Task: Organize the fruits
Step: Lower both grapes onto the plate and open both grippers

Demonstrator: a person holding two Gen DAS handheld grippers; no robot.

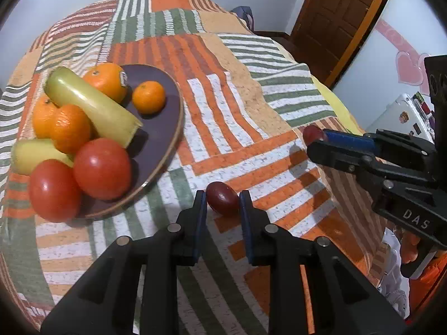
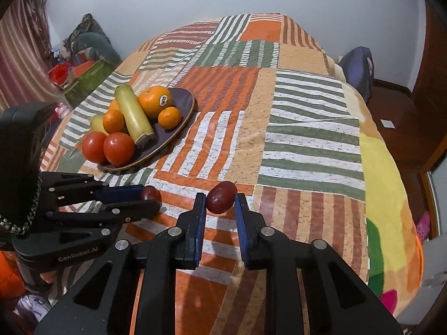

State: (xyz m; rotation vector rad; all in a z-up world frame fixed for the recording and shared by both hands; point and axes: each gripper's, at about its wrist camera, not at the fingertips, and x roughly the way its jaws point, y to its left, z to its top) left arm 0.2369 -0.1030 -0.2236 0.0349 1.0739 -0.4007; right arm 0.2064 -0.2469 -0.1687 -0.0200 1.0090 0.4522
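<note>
Both grippers are clamped on a grape each: left gripper (image 1: 222, 203) pinches one grape (image 1: 222, 201) on the quilt (image 1: 251, 106), right gripper (image 2: 220, 201) holds another grape (image 2: 220, 197), seemingly lifted. Next: carry both to the plate (image 1: 156, 128), already crowded.

Grapes (image 2: 220, 197): glossy, smooth skin. Tomatoes (image 1: 102, 167): glossy. Plate (image 1: 156, 128): matt. Bedspread (image 1: 251, 106): woven cloth. Door (image 1: 343, 14), upper right: wood.
</note>
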